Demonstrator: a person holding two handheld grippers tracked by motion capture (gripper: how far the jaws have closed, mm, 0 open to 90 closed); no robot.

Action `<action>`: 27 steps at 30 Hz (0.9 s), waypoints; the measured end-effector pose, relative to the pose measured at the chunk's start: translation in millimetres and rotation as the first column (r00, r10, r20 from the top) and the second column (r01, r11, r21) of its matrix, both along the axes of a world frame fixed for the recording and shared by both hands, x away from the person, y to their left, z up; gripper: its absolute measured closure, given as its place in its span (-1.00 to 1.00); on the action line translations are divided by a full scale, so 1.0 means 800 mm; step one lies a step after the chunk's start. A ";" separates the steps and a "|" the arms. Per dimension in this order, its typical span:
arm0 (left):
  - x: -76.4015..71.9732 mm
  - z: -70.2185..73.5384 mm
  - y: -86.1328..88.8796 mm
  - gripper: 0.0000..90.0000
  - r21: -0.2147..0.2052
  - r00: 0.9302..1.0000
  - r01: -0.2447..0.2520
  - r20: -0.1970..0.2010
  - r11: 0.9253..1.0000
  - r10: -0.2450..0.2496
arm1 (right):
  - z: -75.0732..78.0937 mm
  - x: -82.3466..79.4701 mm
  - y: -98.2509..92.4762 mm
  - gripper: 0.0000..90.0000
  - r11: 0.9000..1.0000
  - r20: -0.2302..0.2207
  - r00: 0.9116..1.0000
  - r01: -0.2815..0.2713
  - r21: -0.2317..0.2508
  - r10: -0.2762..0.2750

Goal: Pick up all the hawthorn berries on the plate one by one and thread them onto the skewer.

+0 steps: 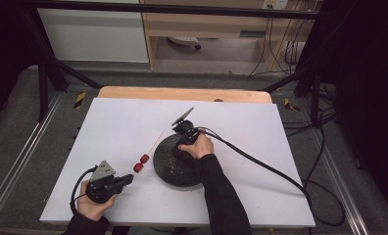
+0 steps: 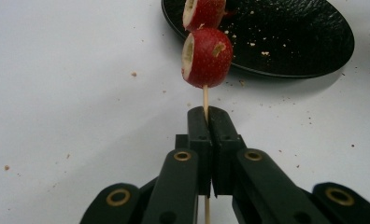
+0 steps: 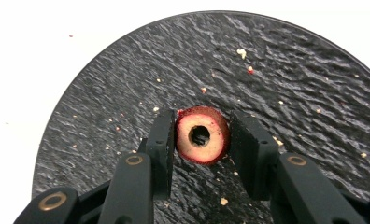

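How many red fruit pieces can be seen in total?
3. Two fruit pieces sit on the skewer held by the left gripper; one piece on the black plate, between the right gripper jaws.

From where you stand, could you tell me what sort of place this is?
Probably a lab recording bench: a white table inside a black frame, cables trailing over the floor, and a handheld left gripper.

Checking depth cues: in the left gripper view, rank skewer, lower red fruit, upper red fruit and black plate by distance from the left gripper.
1. Skewer, clamped between the fingers.
2. Lower red fruit, just ahead on the stick.
3. Upper red fruit, beyond it at the top edge.
4. Black plate, behind, upper right.
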State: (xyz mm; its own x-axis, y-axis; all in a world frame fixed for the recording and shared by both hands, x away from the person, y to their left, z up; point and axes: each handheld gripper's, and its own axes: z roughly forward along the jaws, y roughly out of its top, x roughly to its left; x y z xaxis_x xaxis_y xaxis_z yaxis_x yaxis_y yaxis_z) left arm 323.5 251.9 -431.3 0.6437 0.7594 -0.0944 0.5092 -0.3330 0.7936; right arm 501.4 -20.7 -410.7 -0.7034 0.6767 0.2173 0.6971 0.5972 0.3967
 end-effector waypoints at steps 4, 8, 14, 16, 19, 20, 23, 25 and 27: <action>0.000 0.000 0.001 0.96 -0.008 1.000 -0.001 0.002 1.000 0.001 | 0.006 -0.003 -0.002 0.39 1.000 0.013 1.000 -0.005 0.004 0.005; -0.001 0.001 -0.001 0.96 -0.004 1.000 0.000 0.002 1.000 0.000 | 0.015 -0.009 -0.004 0.39 1.000 0.027 1.000 -0.003 0.012 0.003; -0.001 0.001 -0.003 0.96 -0.002 1.000 0.002 0.004 1.000 -0.002 | 0.026 -0.022 -0.009 0.39 1.000 0.041 0.999 0.001 0.027 -0.002; -0.001 0.001 -0.004 0.96 0.000 1.000 0.004 0.006 1.000 -0.004 | 0.028 -0.025 -0.013 0.39 0.999 0.045 0.999 0.006 0.031 -0.007; -0.001 0.001 -0.004 0.96 0.001 1.000 0.005 0.006 1.000 -0.005 | 0.031 -0.031 -0.021 0.39 0.998 0.052 0.998 0.017 0.055 -0.020; -0.001 0.001 -0.004 0.96 0.000 1.000 0.005 0.005 1.000 -0.005 | 0.031 -0.033 -0.024 0.39 0.998 0.057 0.998 0.014 0.064 -0.018; -0.001 0.001 -0.006 0.96 0.000 1.000 0.004 0.007 1.000 -0.004 | 0.033 -0.038 -0.031 0.39 0.995 0.060 0.998 0.031 0.100 -0.037; -0.002 0.001 -0.006 0.96 0.000 1.000 0.006 0.008 1.000 -0.006 | 0.033 -0.041 -0.037 0.39 0.992 0.066 0.997 0.036 0.121 -0.044; -0.002 0.002 -0.007 0.96 0.000 1.000 0.006 0.010 1.000 -0.006 | 0.033 -0.045 -0.042 0.39 0.988 0.071 0.996 0.046 0.150 -0.057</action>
